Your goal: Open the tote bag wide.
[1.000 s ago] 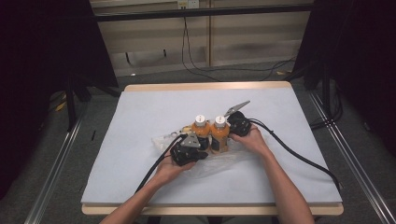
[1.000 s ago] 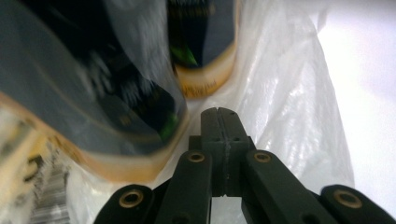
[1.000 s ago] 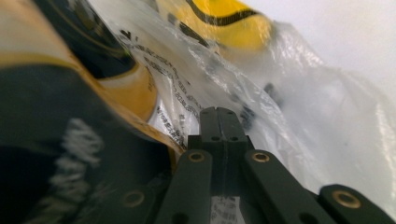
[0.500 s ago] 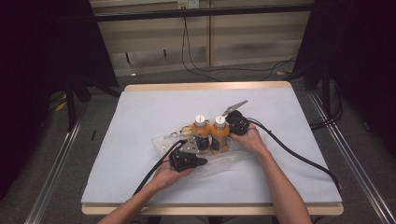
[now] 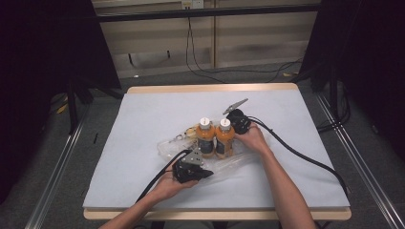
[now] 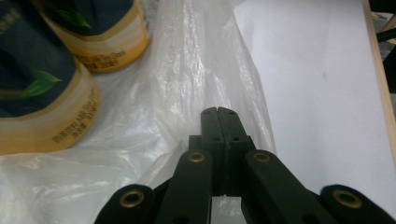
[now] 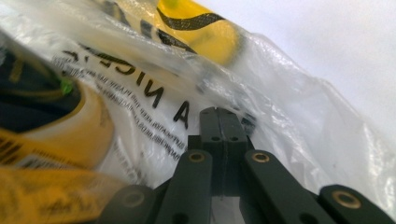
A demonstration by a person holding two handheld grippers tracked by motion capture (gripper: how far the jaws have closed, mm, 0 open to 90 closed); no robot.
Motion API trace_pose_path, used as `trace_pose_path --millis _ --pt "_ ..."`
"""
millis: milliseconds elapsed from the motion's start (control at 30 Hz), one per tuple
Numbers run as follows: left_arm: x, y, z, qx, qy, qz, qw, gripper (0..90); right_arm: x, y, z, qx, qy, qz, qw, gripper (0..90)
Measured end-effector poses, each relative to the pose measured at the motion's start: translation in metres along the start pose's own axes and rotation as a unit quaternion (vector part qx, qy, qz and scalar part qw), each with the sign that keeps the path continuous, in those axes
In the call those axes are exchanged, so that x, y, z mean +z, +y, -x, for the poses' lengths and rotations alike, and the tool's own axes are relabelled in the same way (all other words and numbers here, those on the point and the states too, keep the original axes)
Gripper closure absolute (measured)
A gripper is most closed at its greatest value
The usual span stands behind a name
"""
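I see two orange bottles [image 5: 216,139] standing upright, touching, mid-table on a clear plastic bag [image 5: 228,163]. My left gripper [image 6: 217,110], jaws pressed together, rests on the bag's near side. My right gripper [image 7: 217,110], jaws likewise closed, presses into bag film beside the right-hand bottle.

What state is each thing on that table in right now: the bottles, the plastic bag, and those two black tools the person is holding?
Left bottle: upright, white cap on, standing on the bag.
Right bottle: upright, capped, touching the left bottle.
Plastic bag: clear, crumpled, spread flat under the bottles.
Left tool: jaws shut, tips resting on the bag; whether it pinches the film is unclear.
Right tool: jaws shut, tips against the bag beside the right bottle.
Table: covered with a white sheet.
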State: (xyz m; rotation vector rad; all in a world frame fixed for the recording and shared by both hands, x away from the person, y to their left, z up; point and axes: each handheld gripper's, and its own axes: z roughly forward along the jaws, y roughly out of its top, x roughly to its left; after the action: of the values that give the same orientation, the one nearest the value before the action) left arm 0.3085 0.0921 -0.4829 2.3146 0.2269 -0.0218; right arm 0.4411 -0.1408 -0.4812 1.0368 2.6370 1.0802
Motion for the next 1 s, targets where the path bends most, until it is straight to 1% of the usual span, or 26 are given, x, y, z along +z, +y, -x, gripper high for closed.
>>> trace_pose_path --millis 67,100,133,167,200,233,267,333,367,400,467,500,567,600,633,733,800,833,900,933,1000 --pt "0.0 0.0 0.001 0.003 -0.006 0.002 1.0 90.0 0.002 0.003 0.001 0.001 0.001 -0.001 1.0 90.0" --pt "-0.001 0.0 0.003 0.005 -0.006 -0.002 1.0 90.0 0.003 0.005 0.002 0.0 -0.002 -0.003 1.0 90.0" --pt "0.0 0.0 0.005 0.007 -0.009 0.001 0.9999 90.0 0.004 0.006 0.002 0.002 -0.002 -0.004 1.0 90.0" --pt "-0.001 0.0 0.007 0.014 -0.009 -0.001 0.9999 90.0 0.004 0.007 0.003 -0.001 -0.003 -0.008 1.0 90.0" --pt "-0.001 0.001 0.009 0.02 -0.004 -0.008 0.9997 90.0 0.005 0.008 0.003 0.001 -0.002 -0.008 1.0 90.0" --pt "-0.001 0.001 0.01 0.021 -0.002 -0.007 0.9998 90.0 0.005 0.009 0.003 0.003 -0.003 -0.012 0.9999 90.0" --pt "-0.001 0.001 0.009 0.021 -0.006 -0.007 0.9997 90.0 0.006 0.01 0.004 0.004 -0.006 -0.01 0.9999 90.0" --pt "-0.001 0.0 0.009 0.016 -0.007 -0.004 0.9998 90.0 0.007 0.01 0.005 0.01 -0.006 -0.007 0.9999 90.0" --pt "-0.001 0.0 0.009 0.018 -0.009 -0.003 0.9998 90.0 0.007 0.011 0.006 0.017 -0.006 -0.006 0.9998 90.0" --pt "-0.001 0.0 0.009 0.021 -0.006 -0.007 0.9997 90.0 0.008 0.011 0.007 0.017 -0.006 -0.005 0.9998 90.0" --pt "-0.002 0.0 0.011 0.023 -0.007 -0.006 0.9997 90.0 0.009 0.012 0.008 0.015 -0.003 -0.004 0.9999 90.0" --pt "-0.003 0.001 0.012 0.027 -0.004 -0.016 0.9995 90.0 0.01 0.013 0.009 0.013 -0.003 -0.003 0.9999 90.0" --pt "-0.003 -0.002 0.013 0.022 -0.012 -0.006 0.9997 90.0 0.011 0.014 0.011 0.018 -0.003 0.0 0.9998 90.0" --pt "-0.004 -0.003 0.012 0.016 -0.018 -0.004 0.9997 90.0 0.012 0.014 0.012 0.025 -0.001 0.003 0.9997 90.0" --pt "-0.004 -0.004 0.012 0.009 -0.018 0.001 0.9998 90.0 0.013 0.015 0.012 0.029 -0.004 0.004 0.9996 90.0" --pt "-0.004 -0.004 0.013 0.013 -0.019 -0.001 0.9997 90.0 0.015 0.017 0.013 0.023 -0.014 0.007 0.9996 90.0" --pt "-0.005 -0.005 0.013 0.014 -0.023 -0.001 0.9996 90.0 0.017 0.019 0.012 0.027 -0.02 0.008 0.9994 90.0" --pt "-0.006 -0.004 0.014 0.016 -0.02 -0.011 0.9996 90.0 0.017 0.019 0.013 0.027 -0.022 0.009 0.9994 90.0" --pt "-0.005 -0.005 0.015 0.015 -0.026 -0.002 0.9996 90.0 0.018 0.02 0.014 0.033 -0.025 0.009 0.9991 90.0" --pt "-0.005 -0.005 0.016 0.012 -0.027 -0.002 0.9996 90.0 0.018 0.021 0.014 0.027 -0.027 0.009 0.9992 90.0" --pt "-0.005 -0.005 0.016 0.018 -0.027 -0.005 0.9995 90.0 0.019 0.023 0.012 0.026 -0.037 0.005 0.999 90.0"
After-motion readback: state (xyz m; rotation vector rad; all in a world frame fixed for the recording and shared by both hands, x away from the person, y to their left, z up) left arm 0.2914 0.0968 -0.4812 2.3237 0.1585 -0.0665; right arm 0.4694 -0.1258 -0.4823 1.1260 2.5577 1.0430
